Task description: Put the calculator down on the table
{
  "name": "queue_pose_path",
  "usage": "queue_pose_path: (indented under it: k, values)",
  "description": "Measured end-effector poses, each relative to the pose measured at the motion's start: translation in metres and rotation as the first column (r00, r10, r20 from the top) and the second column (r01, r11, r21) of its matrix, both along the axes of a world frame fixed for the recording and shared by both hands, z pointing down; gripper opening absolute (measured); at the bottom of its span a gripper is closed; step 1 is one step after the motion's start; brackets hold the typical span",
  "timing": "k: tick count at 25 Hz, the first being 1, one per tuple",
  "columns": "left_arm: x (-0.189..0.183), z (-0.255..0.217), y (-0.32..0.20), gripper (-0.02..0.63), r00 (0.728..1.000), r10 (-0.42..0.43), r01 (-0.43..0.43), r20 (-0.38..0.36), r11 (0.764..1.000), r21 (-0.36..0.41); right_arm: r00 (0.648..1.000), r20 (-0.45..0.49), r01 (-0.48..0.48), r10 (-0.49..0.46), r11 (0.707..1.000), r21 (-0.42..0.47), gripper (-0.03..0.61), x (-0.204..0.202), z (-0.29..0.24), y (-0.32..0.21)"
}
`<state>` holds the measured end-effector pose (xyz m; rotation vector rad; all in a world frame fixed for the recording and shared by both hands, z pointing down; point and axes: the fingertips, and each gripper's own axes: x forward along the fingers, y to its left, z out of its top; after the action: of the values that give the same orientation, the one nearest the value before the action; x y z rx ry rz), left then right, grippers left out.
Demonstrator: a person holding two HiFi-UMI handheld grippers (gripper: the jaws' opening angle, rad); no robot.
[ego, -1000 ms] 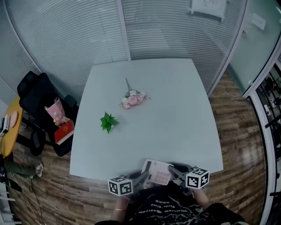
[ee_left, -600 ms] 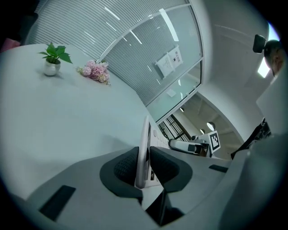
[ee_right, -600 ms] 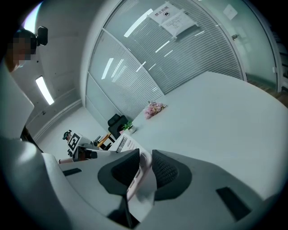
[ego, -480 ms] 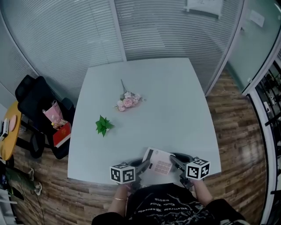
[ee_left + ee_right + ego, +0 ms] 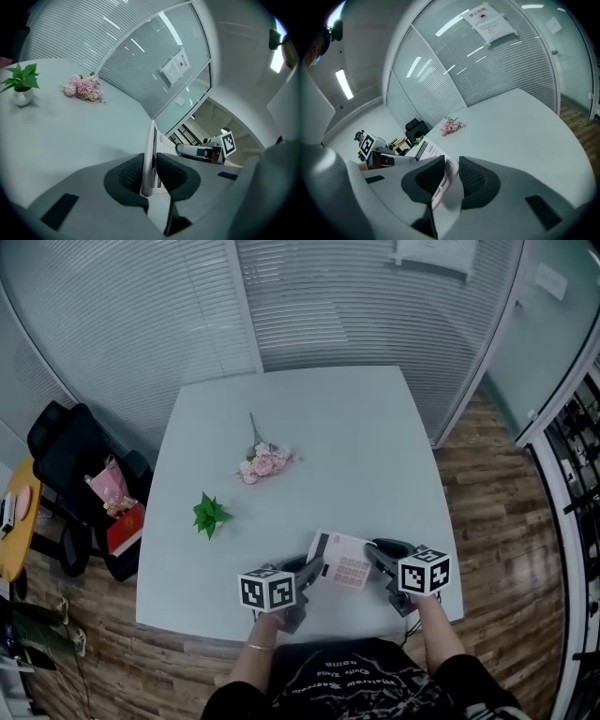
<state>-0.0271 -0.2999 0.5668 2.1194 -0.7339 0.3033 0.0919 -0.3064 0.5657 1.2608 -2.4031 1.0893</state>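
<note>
You have carried the calculator (image 5: 343, 562) forward, away from your body, so now it hangs over the near part of the table (image 5: 309, 427) and not just at the table's near edge. Your left gripper (image 5: 314, 570) pinches its left end and your right gripper (image 5: 377, 561) pinches its right end, both tight on it. It does not look down on the table yet, so I think you should lower it flat and then let go.

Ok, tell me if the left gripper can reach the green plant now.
Probably not yet: the left gripper is clamped on the calculator. The table toward the plant lies bare, so once freed it likely could.
</note>
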Motion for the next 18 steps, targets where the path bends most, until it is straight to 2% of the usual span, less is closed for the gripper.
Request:
queue_pose_path:
  k: [9,13,18]
  values:
    - [0.028,0.012,-0.045,0.086,0.996,-0.086,0.086,0.021,0.996,-0.022,0.999,-0.042,0.026,-0.028,0.999,-0.033,0.106,0.028,0.009,-0.059]
    - [0.033,0.019,-0.065,0.089,0.989,-0.143,0.144,0.024,0.989,-0.032,0.997,-0.074,0.011,-0.015,0.999,-0.049,0.109,0.035,0.016,-0.084]
    - [0.038,0.031,-0.089,0.091,0.981,-0.185,0.188,0.054,0.981,-0.054,0.993,-0.106,0.034,-0.043,0.996,-0.087,0.112,0.040,0.029,-0.115]
